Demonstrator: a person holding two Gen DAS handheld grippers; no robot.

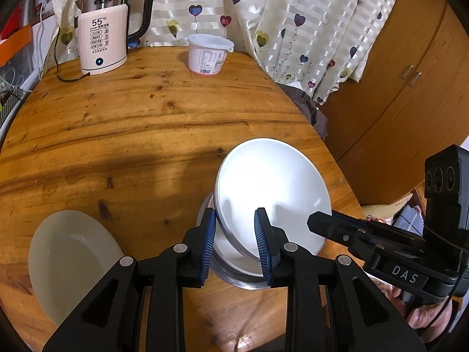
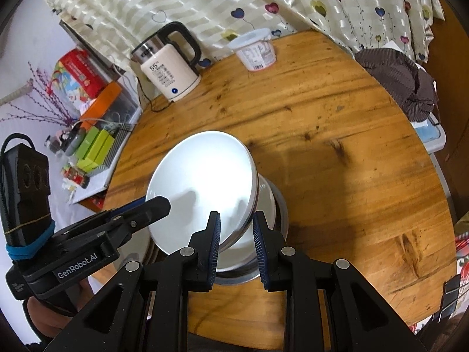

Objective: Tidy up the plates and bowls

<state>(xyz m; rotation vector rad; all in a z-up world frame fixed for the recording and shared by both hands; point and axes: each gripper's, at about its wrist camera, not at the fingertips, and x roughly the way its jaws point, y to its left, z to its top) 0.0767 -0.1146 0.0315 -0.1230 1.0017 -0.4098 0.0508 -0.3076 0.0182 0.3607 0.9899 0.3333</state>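
A white deep plate (image 1: 272,182) (image 2: 202,176) hangs tilted over the wooden table, held from both sides. My left gripper (image 1: 237,246) is shut on its near rim, one blue pad inside and one outside. My right gripper (image 2: 237,246) clamps the opposite rim the same way. Each gripper shows in the other's view: the right one (image 1: 315,221) and the left one (image 2: 164,202). Right below the plate stands a steel bowl (image 1: 249,283) (image 2: 283,208) with a white dish (image 1: 225,249) (image 2: 266,202) in it. A second white plate (image 1: 73,261) lies flat at the left.
An electric kettle (image 1: 104,35) (image 2: 168,64) with its cord and a white plastic tub (image 1: 208,54) (image 2: 255,51) stand at the table's far edge. A brown cloth (image 2: 401,79) hangs off the right side. Boxes and clutter (image 2: 96,143) lie beyond the left edge, a wooden cabinet (image 1: 395,88) to the right.
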